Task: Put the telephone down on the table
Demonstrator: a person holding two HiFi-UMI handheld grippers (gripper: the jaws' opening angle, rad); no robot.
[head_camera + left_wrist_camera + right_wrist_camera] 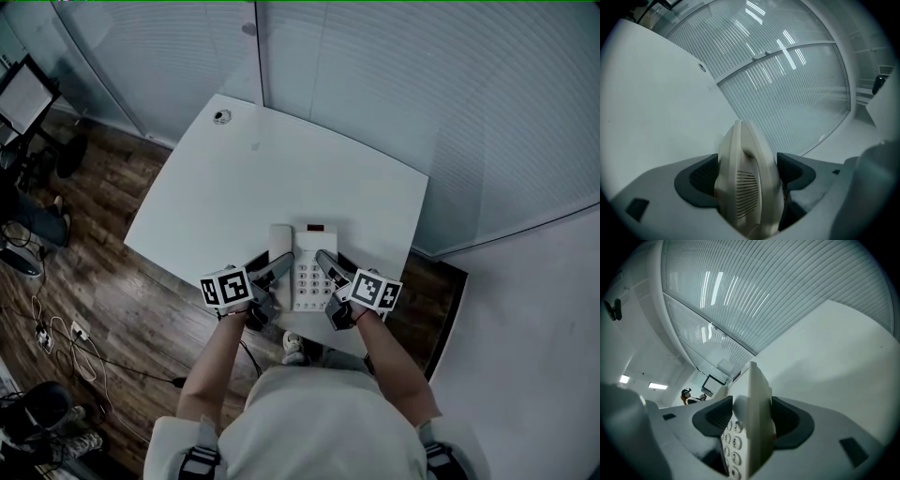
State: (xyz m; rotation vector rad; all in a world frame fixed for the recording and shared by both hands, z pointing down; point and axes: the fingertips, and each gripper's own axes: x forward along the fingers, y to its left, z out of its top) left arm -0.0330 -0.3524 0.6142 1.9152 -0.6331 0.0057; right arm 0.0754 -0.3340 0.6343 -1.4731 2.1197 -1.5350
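White telephone at tabletop near edge. Handset side clamped in left tool, keypad side in right tool. Key digits 5, 6 legible.

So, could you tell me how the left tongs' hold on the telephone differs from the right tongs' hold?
The left tongs clamp the telephone on the side with the handset, its slotted grille facing the camera. The right tongs clamp the edge by the keypad, with number keys showing. The left tongs reach in from the telephone's left, the right tongs from its right. Shared: both are shut on the telephone, over the near part of the white table.
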